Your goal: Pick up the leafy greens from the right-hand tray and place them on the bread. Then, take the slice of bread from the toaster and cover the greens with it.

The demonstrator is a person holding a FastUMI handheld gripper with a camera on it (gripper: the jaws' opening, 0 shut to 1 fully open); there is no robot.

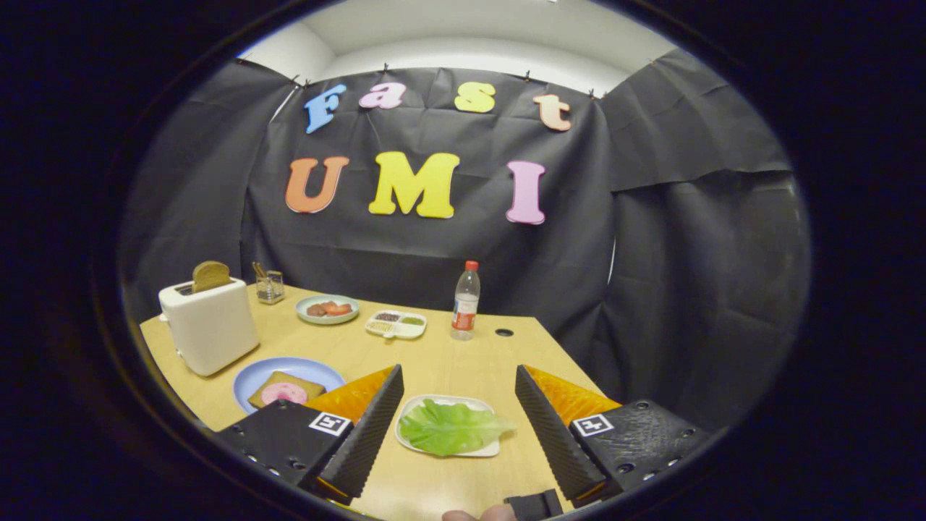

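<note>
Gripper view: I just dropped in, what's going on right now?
A person's hand-held gripper hangs open over the table, fingers either side of the leafy greens on their white tray. Nothing is gripped yet. The bread waits on the blue plate, and another slice sits in the toaster.

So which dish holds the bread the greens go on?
Start at the white toaster on the wooden table. Just in front of it, beside the open tongs, sits a round blue plate; it alone carries flat brown bread topped with pink meat.
</note>
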